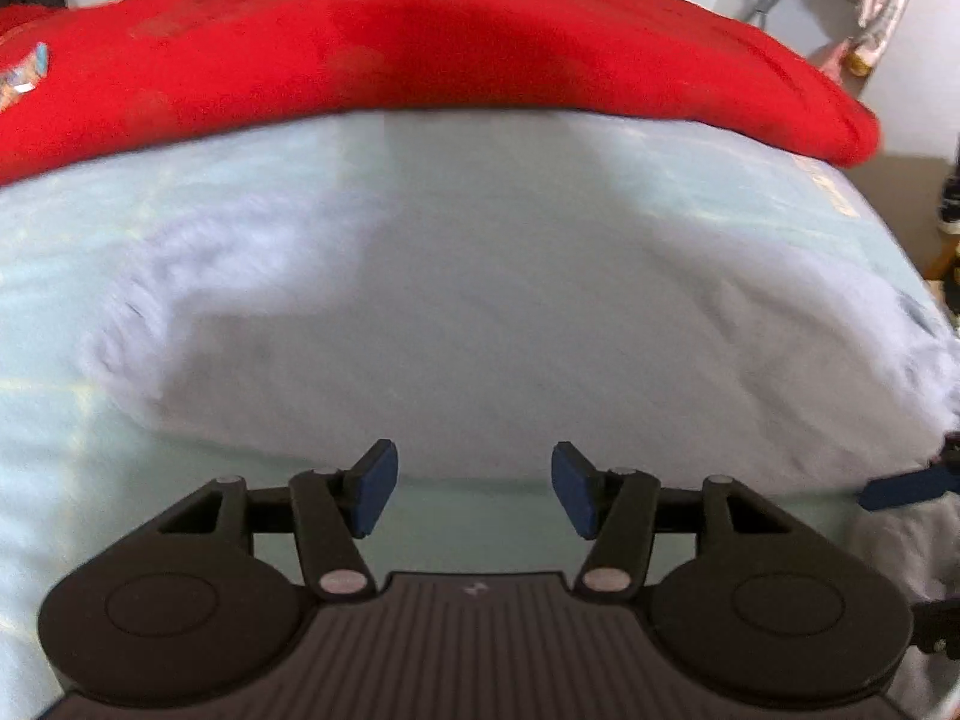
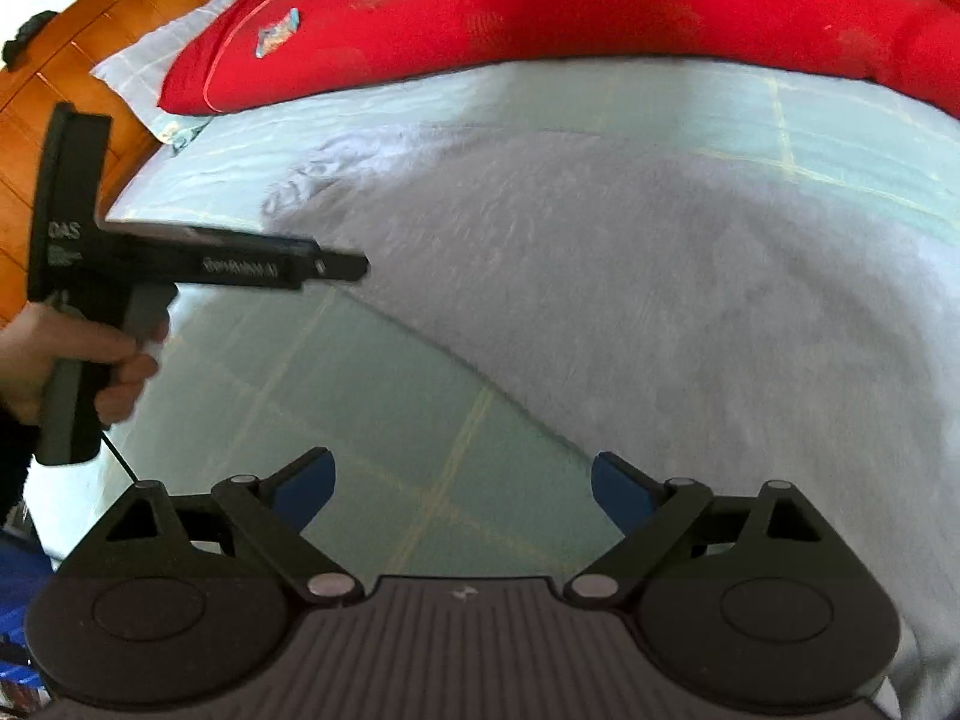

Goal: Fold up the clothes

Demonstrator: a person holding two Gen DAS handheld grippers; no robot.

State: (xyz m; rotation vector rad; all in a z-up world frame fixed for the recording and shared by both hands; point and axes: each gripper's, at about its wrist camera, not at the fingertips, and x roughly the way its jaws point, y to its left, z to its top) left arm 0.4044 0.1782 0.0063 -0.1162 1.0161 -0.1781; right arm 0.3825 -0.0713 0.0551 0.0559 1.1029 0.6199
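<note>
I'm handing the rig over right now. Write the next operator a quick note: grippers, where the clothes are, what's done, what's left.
Left gripper: open, empty, at the near edge of the pale grey garment.
Right gripper: open, empty, over the bedsheet beside that garment's edge.
Grey garment lies spread on the bed; the red garment lies behind it.
Done: no fold visible yet.
Left: grasp the grey garment's edge and fold.

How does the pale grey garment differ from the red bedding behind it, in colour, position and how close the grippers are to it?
The grey garment is pale and lies spread on the near part of the checked sheet; the red bedding is bright and lies across the far side. The open left gripper and open right gripper face the grey garment's near edge; the red bedding lies beyond both. The red bedding bears a small patch; the grey garment looks plain. Neither is gripped.
</note>
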